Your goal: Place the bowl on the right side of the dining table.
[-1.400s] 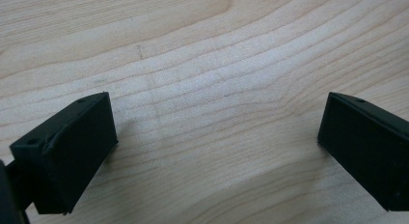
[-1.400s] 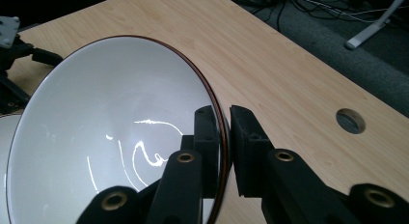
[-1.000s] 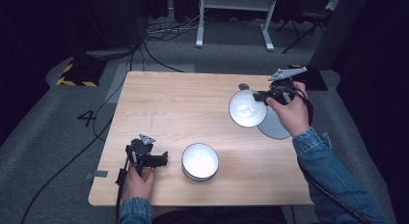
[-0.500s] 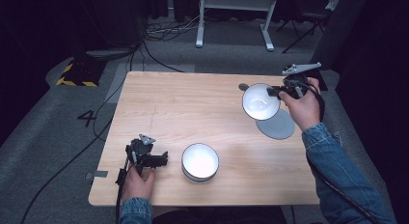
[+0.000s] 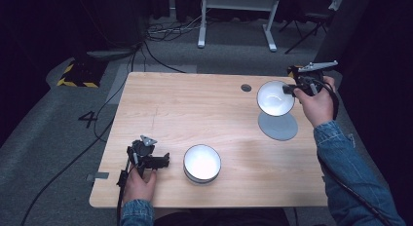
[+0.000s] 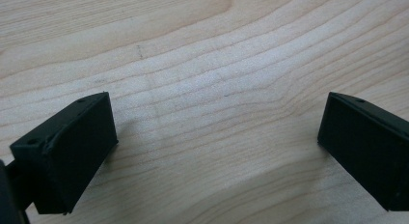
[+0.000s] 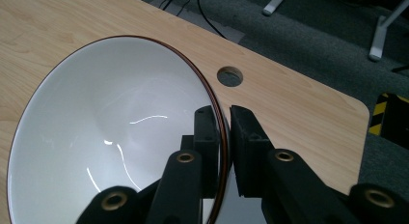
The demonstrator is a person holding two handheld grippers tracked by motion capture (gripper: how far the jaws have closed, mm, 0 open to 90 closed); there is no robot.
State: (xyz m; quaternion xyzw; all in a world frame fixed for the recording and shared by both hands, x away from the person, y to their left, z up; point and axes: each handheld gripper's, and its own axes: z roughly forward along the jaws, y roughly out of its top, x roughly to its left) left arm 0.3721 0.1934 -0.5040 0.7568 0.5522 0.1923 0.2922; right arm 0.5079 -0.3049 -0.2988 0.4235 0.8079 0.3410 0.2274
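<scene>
only readable mark: a dark "4" (image 5: 90,118) on the grey floor (image 5: 58,138) left of the table; nothing legible on bowls, grippers or tabletop

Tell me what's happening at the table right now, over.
Right gripper jaws clamped on white bowl rim, held above grey disc. Left gripper jaws open, empty, beside second bowl. Nothing in the way.

1. White bowl (image 5: 275,98) with a thin dark rim: lifted clear of the worktop (image 5: 195,109), tilted on edge, near the far right corner.
2. Second white bowl (image 5: 201,162): upright near the worktop's near edge, around its middle.
</scene>
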